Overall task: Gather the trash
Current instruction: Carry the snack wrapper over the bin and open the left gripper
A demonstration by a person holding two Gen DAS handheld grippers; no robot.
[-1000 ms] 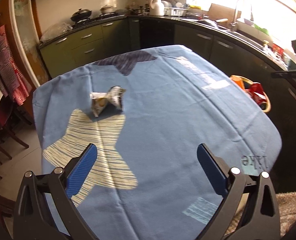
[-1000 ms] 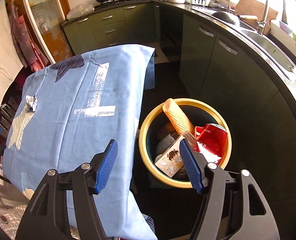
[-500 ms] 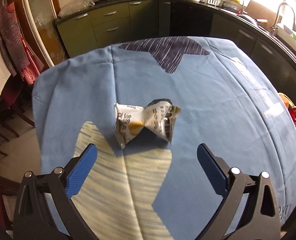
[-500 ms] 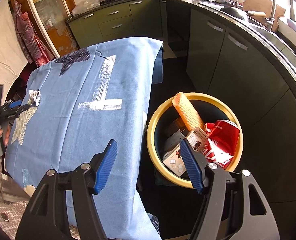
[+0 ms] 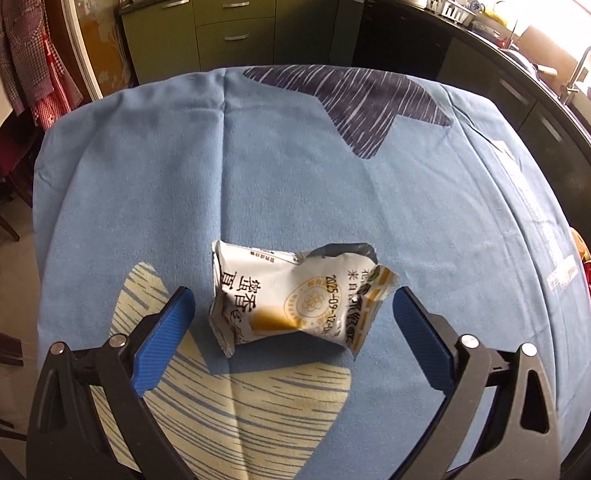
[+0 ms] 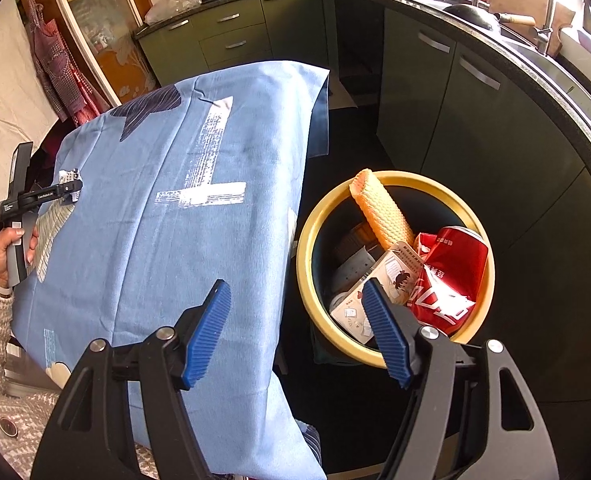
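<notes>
The left gripper [image 5: 293,316] is positioned low over the blue tablecloth [image 5: 295,168] with its 2 blue pads [image 5: 163,338] spread wide, 1 on each side of the crumpled snack wrapper [image 5: 295,300]. Neither pad touches the wrapper; a narrow gap shows on each side. This straddling placement appears chosen so that closing the fingers pinches the wrapper across its length.

The wrapper lies on the cloth at the edge of a cream striped patch [image 5: 255,400], near the table side closest to the person. Its long axis runs roughly left to right in the left wrist view, in line with the closing direction of the pads. The left end is flatter and carries large printed characters; the right end is twisted, torn open and raised slightly toward the far right. The middle is creased, so the film will probably fold further when squeezed.

The right gripper [image 6: 295,328] is held off the table, above the gap between the table edge and the yellow-rimmed bin [image 6: 307,216] on the floor. Its fingers are wide apart and hold nothing. This station is judged a waiting position beside the drop point.

The bin already contains a red can [image 6: 453,268], a carton [image 6: 379,280] and an orange mesh sleeve [image 6: 381,212]. In the right wrist view the left gripper [image 6: 69,188] sits at the wrapper on the far left of the table.
</notes>
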